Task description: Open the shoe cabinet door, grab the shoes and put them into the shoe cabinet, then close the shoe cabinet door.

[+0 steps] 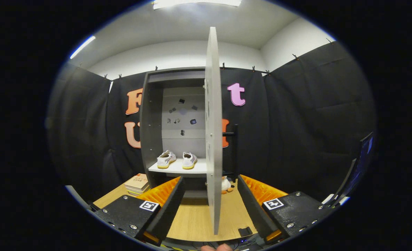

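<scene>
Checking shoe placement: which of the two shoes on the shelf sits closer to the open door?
The right shoe, beside the door; the left shoe sits toward the cabinet's side wall. The tool is open, its fingers straddling the door's edge.

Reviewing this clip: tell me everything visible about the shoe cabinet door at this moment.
The shoe cabinet door is a tall, flat, pale grey panel that looks like laminated board, with small fittings dotted along its inner face. It stands upright and swung wide open, seen nearly edge-on, its free edge pointing toward the camera. It hangs at the right side of the dark grey cabinet, whose shelf holds the white shoes. The door's lower edge sits between the spread fingers of the gripper, which do not touch it.
</scene>
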A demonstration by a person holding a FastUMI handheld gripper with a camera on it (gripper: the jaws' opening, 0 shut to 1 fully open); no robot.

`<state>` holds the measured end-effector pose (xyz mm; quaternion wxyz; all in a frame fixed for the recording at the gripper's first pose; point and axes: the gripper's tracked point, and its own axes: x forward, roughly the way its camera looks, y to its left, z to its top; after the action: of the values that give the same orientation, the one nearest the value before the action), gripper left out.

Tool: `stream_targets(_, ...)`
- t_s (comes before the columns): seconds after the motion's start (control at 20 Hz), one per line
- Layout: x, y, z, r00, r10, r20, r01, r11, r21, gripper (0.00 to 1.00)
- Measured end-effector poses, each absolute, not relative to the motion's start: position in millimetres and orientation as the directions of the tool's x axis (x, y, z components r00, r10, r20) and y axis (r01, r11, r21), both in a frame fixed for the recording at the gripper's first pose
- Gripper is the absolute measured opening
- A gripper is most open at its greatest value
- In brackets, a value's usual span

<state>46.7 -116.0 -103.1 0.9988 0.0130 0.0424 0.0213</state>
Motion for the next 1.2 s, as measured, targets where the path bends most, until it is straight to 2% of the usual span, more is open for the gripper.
stream_targets(0.25,64.9,-160.6,-104.7,0.997,-0.007,-0.081,0.011,0.999,0.047,0.93)
stream_targets(0.55,97.4,-169.4,-106.2,0.997,-0.002,-0.073,0.008,0.997,0.078,0.93)
stream_targets(0.75,105.8,-157.2,-111.4,0.996,0.023,-0.086,-0.017,0.997,0.075,0.93)
stream_targets(1.0,102.9,-136.1,-109.6,0.998,-0.01,-0.064,0.015,0.997,0.072,0.89)
stream_targets(1.2,100.9,-99.8,-108.0,0.997,0.035,-0.072,-0.03,0.998,0.064,0.89)
